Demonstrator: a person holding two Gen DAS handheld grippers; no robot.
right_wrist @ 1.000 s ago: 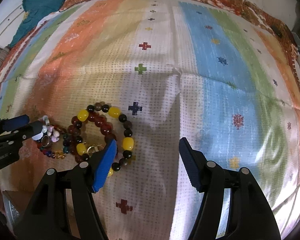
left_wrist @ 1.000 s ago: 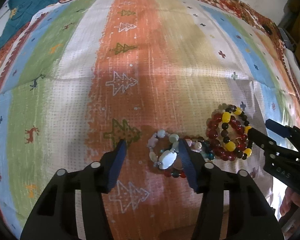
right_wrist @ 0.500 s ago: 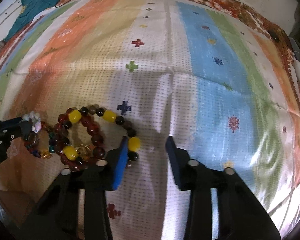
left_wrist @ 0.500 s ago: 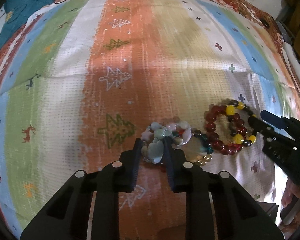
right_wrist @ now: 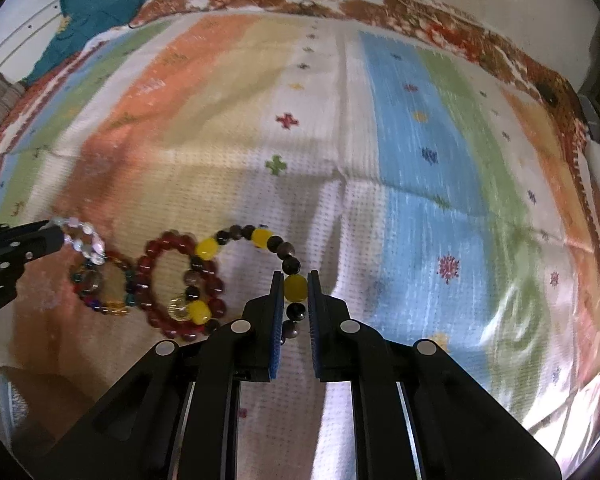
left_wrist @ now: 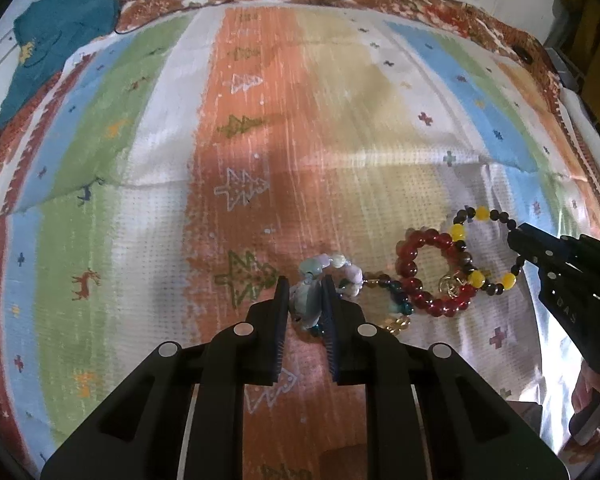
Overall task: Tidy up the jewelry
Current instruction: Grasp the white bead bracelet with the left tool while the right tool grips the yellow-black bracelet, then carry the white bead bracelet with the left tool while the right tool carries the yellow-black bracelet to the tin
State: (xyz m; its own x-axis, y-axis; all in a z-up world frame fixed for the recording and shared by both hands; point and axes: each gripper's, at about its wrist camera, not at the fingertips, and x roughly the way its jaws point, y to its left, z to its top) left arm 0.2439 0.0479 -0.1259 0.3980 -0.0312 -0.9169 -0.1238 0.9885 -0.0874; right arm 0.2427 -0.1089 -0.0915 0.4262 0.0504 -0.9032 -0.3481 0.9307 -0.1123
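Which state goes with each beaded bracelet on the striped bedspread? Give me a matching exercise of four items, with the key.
Things:
1. pale pastel stone bracelet
2. yellow-and-dark bead bracelet
3. dark red round-bead bracelet
4. small multicoloured glass-bead bracelet

States:
A. lying free, between the red one and the pale one
B. pinched in the right gripper
C. pinched in the left gripper
D. lying free, overlapped by the yellow-and-dark strand

Pairs: 1-C, 2-B, 3-D, 4-A
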